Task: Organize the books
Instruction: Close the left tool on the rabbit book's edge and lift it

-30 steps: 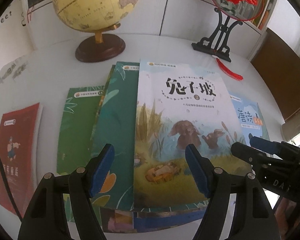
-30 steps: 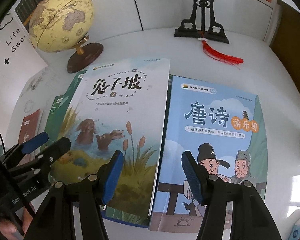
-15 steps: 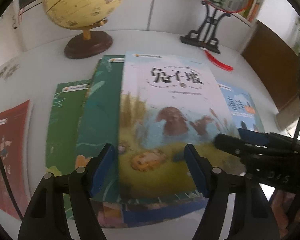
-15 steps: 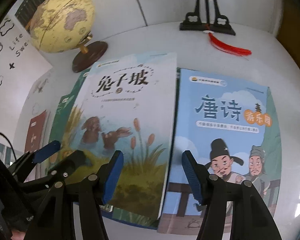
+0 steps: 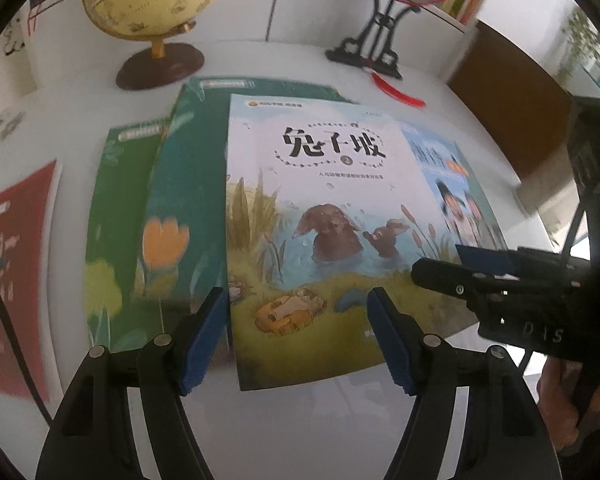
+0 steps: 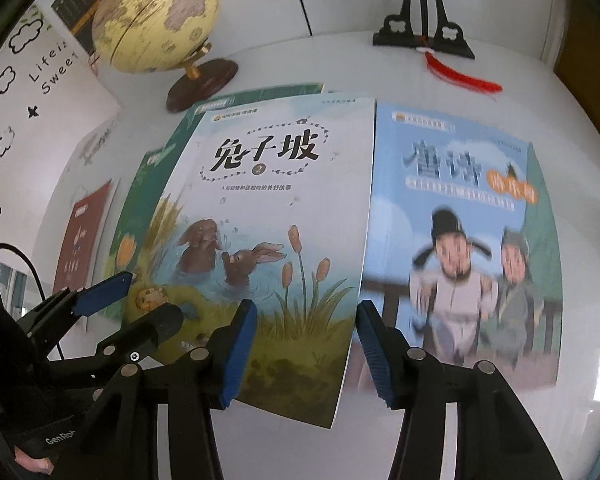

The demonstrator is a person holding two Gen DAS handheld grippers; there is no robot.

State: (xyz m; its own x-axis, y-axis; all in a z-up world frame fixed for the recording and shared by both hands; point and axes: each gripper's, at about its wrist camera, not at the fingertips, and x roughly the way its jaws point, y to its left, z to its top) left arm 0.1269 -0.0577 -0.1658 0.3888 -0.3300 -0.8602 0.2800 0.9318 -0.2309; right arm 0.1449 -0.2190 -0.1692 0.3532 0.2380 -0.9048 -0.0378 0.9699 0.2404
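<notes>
Left wrist view: rabbit book (image 5: 320,216) lies dead ahead of the left tool (image 5: 298,338), long axis running away from it.

Both tools are released, jaws spread and holding nothing. The book rests on top of the overlapped row on the white counter (image 5: 300,432), its near short edge straddled by the left tool, which looks the nearer one. The right tool (image 6: 306,354) sits over the book's right long edge, where the blue poetry book (image 6: 468,240) shows beside it (blurred in both views). Green books (image 5: 180,200) lie to the left, and the red book (image 5: 12,264) lies apart, farther left. Gathering probably starts from that near edge.
</notes>
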